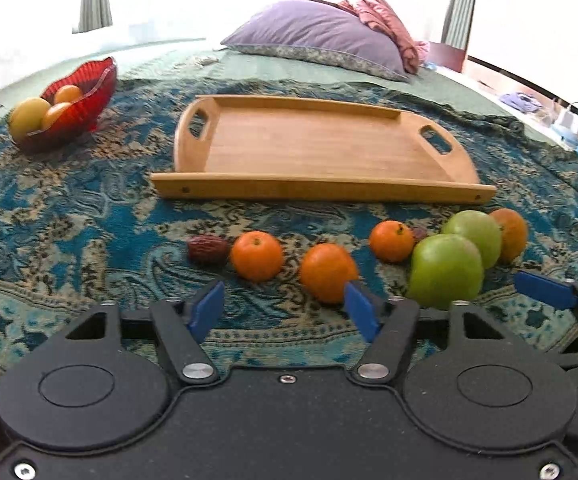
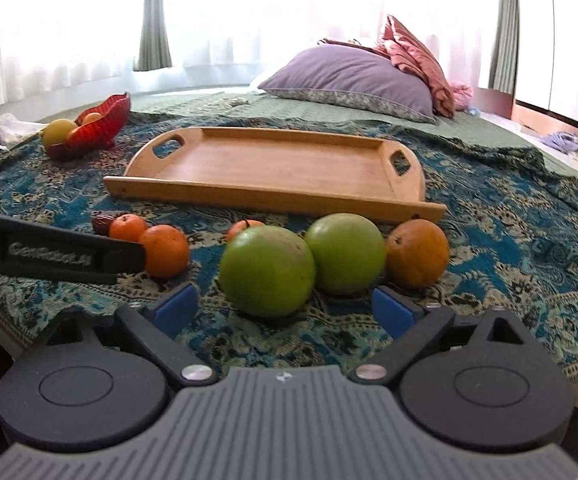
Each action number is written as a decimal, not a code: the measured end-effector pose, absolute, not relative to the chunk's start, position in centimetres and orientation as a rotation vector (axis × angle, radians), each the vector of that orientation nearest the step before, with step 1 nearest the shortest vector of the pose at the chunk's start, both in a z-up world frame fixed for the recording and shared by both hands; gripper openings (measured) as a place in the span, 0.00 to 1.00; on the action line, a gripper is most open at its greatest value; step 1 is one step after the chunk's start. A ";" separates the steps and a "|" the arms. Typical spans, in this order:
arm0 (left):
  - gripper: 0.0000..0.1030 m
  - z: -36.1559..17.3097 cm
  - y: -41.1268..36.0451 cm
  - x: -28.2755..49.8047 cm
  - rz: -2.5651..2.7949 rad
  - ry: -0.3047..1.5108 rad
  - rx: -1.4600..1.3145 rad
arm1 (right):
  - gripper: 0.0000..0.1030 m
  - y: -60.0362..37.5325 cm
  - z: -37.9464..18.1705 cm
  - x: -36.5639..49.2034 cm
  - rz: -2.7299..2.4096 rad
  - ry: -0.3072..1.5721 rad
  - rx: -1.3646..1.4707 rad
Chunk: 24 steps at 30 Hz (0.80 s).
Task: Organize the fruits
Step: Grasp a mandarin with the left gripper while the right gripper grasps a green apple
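Observation:
A bare wooden tray [image 1: 317, 148] [image 2: 277, 164] lies on the patterned blanket. In front of it sit a date [image 1: 207, 249], several oranges [image 1: 257, 255] [image 2: 165, 250] and two green apples [image 1: 447, 270] [image 2: 267, 270]. My left gripper [image 1: 285, 308] is open and empty, just short of an orange [image 1: 327, 272]. My right gripper [image 2: 285, 312] is open and empty, with the near green apple just ahead of its fingers. The second apple [image 2: 345, 252] and a large orange [image 2: 417, 252] lie behind.
A red glass bowl [image 1: 85, 96] [image 2: 101, 128] with yellow and orange fruit stands at the back left. A purple pillow [image 1: 321, 36] and pink cloth lie beyond the tray. The left gripper's body [image 2: 49, 254] crosses the right wrist view's left side. White tissue lies at the left edge.

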<state>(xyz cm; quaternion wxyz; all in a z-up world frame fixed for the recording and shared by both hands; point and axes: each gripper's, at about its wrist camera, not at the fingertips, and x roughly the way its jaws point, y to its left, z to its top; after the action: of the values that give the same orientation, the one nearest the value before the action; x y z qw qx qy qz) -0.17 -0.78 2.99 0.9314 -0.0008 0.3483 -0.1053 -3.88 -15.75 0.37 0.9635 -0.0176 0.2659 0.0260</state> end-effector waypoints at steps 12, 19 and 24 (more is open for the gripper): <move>0.51 1.9 -1.8 1.4 -0.260 0.728 -0.002 | 0.82 -15.5 -0.8 -3.4 0.062 0.523 0.011; 0.47 1.3 -2.2 1.9 -0.282 0.743 -0.027 | 0.80 -15.7 -1.3 -3.5 0.068 0.482 0.056; 0.44 1.1 -2.3 2.1 -0.288 0.739 -0.034 | 0.77 -15.4 -1.5 -3.8 0.063 0.444 0.060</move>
<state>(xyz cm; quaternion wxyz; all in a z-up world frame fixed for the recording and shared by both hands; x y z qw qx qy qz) 2.15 -2.30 1.09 0.9223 -0.0165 0.3598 -0.1402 -3.75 -15.44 -1.53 0.9746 0.0298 0.2199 0.0312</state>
